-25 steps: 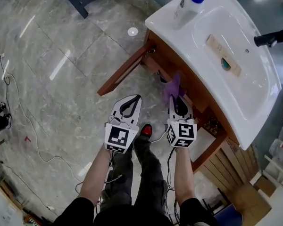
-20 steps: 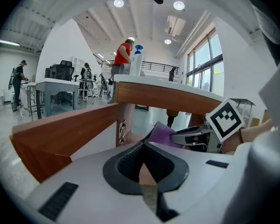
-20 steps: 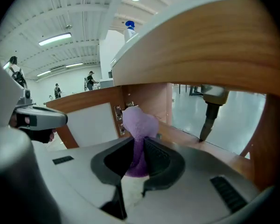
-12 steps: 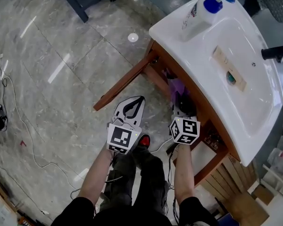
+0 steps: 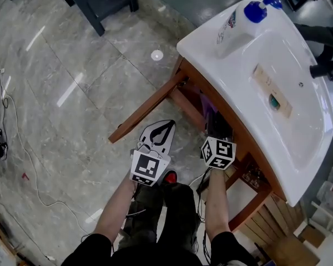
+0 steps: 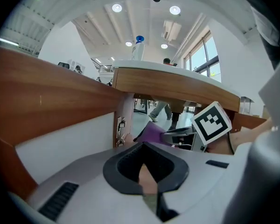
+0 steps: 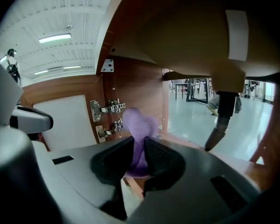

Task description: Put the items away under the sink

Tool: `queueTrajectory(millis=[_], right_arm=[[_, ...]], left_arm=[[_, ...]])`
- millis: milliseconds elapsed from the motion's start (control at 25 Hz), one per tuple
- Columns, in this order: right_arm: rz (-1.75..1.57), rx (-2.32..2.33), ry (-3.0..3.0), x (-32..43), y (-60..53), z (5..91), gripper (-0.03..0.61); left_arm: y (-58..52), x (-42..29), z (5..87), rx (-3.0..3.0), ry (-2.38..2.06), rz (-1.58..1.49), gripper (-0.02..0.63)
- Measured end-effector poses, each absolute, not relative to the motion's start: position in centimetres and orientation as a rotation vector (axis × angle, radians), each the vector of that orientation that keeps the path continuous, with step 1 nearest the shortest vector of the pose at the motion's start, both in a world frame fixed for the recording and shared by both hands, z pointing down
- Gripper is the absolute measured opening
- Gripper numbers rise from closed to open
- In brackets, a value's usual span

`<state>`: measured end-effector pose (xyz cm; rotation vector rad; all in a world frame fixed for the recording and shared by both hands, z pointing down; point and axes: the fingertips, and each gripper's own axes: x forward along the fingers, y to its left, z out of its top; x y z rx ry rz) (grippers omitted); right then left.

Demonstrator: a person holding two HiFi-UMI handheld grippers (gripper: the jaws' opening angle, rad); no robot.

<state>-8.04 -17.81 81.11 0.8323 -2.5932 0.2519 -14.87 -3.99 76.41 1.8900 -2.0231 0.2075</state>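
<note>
Gripping a purple cloth (image 7: pixel 139 120), your right gripper (image 7: pixel 140 139) has its jaws clamped on the fabric, holding it at the opening of the wooden cabinet (image 5: pixel 190 81) under the white sink (image 5: pixel 305 132), near 2 metal hinges (image 7: pixel 105 109). Your left gripper (image 6: pixel 143 144) hangs beside the open cabinet door (image 5: pixel 145 108), jaws pressed together with nothing between them. A white bottle (image 5: pixel 233 24) with a blue cap sits on the sink's rim; the print on its label is too small to read. Each gripper's cube shows black-and-white square markers.
</note>
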Motion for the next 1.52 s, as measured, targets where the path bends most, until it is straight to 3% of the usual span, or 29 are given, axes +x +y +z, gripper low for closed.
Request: queueTrajectory(millis=[600,840,1520], right_arm=[[0.236,0.898,-2.551,-8.1,-19.2,85.1,0.091],[0.326,0.912,-2.552,-7.6,-19.3,84.9,0.236],[0.296,0.905,-2.563,-6.4,-15.9,82.0,0.249]], left_arm=[[-3.7,-14.4,78.9,1.901,-2.025,0.200,0.006],[-3.2,-14.3,78.7,1.894,-2.018,0.200,0.006],[-1.4,-13.9,75.7,1.907,-2.014,0.206,0.006]])
